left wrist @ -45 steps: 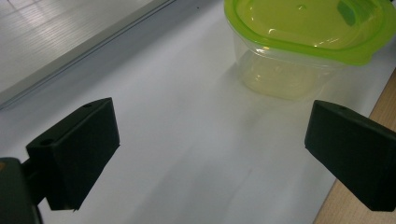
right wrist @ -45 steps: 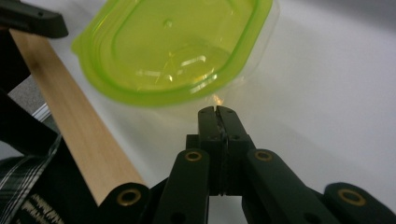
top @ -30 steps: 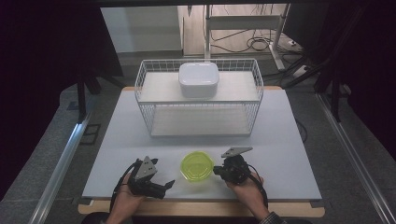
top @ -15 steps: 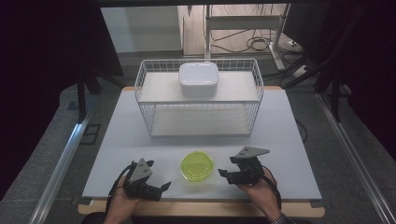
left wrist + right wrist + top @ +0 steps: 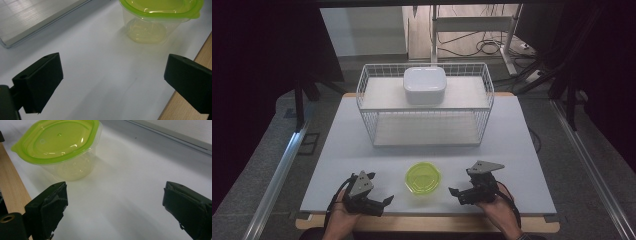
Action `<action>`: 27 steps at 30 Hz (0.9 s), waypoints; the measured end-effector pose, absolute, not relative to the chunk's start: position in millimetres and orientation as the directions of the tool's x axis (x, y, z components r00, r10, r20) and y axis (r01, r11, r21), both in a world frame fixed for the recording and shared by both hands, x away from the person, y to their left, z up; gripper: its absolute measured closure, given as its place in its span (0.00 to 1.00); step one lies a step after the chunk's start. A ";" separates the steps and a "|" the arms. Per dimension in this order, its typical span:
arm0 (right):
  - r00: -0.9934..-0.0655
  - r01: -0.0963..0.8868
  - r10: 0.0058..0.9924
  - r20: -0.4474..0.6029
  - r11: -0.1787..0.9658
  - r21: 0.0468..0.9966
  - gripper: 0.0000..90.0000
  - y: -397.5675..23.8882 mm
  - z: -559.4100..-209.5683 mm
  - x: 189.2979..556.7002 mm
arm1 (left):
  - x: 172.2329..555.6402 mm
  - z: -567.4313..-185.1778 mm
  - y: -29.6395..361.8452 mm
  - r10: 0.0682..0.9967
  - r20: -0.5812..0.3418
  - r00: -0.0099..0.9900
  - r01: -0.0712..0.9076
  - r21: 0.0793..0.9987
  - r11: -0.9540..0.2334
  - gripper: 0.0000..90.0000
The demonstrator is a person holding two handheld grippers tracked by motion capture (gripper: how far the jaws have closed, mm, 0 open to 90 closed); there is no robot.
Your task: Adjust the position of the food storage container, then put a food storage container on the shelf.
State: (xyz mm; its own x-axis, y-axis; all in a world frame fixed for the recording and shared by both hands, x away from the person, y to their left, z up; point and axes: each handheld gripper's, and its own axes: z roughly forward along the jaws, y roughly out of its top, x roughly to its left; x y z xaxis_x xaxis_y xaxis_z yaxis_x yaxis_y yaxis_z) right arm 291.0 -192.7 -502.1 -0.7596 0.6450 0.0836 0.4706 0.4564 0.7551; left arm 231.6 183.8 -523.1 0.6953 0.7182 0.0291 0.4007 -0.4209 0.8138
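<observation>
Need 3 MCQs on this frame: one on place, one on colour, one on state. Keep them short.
1. Where does the lidded tub stand?
A. inside the wire basket
B. on the table between the two grippers
C. on the floor

2. What colour is the tub's lid?
A. yellow-green
B. red
C. black

3. How is the right gripper?
A. shut on the tub
B. shut on nothing
C. open, nothing between its fingers

Key: 1 B, the high view shows it between the left gripper and the right one, in front of the wire basket. 2 A, the lid is yellow-green. 3 C, the fingers stand wide apart, clear of the tub.
</observation>
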 end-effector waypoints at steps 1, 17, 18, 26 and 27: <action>-0.759 0.474 0.646 0.086 0.457 0.753 0.06 -192.5 -502.7 291.2 | 231.6 -523.1 183.7 0.718 0.029 0.695 0.400 0.814 -0.421 0.02; -0.757 0.477 0.648 0.089 0.454 0.752 0.05 -187.6 -494.8 289.8 | 232.4 -524.1 183.1 0.715 0.028 0.699 0.402 0.811 -0.424 0.02; -0.756 0.483 0.648 0.094 0.455 0.748 0.05 -186.8 -494.1 289.8 | 232.4 -524.2 183.1 0.715 0.028 0.698 0.402 0.811 -0.424 0.02; -0.756 0.503 0.643 0.124 0.449 0.739 0.13 -180.5 -488.1 293.0 | 232.7 -524.7 182.9 0.715 0.029 0.698 0.404 0.808 -0.428 0.02; -0.756 0.508 0.640 0.135 0.443 0.739 0.14 -180.0 -487.7 294.0 | 232.7 -524.7 182.9 0.715 0.029 0.698 0.404 0.808 -0.428 0.02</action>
State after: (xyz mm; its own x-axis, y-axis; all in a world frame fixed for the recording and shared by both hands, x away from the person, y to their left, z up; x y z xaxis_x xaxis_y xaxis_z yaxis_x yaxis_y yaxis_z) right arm 294.0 -180.0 -487.7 -0.7560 0.6404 0.1355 0.5078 0.4432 0.7387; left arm 232.7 182.9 -524.7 0.6983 0.7152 0.0294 0.4043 -0.4280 0.8083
